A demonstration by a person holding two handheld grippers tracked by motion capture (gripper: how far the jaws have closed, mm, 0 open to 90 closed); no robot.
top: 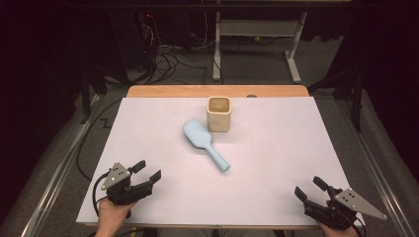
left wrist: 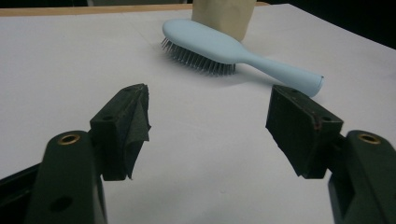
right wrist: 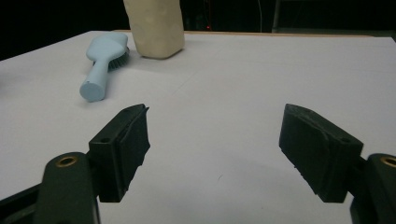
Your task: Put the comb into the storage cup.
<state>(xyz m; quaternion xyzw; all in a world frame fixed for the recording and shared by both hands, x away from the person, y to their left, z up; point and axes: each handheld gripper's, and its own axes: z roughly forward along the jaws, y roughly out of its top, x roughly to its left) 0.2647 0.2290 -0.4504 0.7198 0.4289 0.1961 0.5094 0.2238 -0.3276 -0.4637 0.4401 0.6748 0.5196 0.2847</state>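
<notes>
Left gripper (top: pixel 148 172) sits at the near-left corner of the table (top: pixel 296 143), jaws spread wide, nothing between them, held in the person's left hand (top: pixel 112 211). In the left gripper view the same gripper (left wrist: pixel 208 121) has both pads apart with bare white surface in the gap, aimed toward the brush. Right gripper (top: pixel 308 186) is at the near-right corner, jaws also wide apart and empty; its grey three-cornered plate (top: pixel 358 202) points out to the right. In the right gripper view the gripper (right wrist: pixel 215 140) shows only white table between the pads. Both grippers are well apart from each other and from the objects. Light blue hairbrush (top: pixel 203 143) lies mid-table, bristles down, head toward the far side, handle running toward the near right. In the left gripper view the hairbrush (left wrist: pixel 224 51) shows dark bristles under the head, handle end just beyond the right-hand jaw tip. In the right gripper view the hairbrush (right wrist: pixel 103 60) lies with the handle end toward the camera. Cream square cup (top: pixel 219 113) stands upright just behind the brush head, close beside it; contact can't be judged. White sheet covers the table, with a wooden edge (top: pixel 217 91) at the far side.
</notes>
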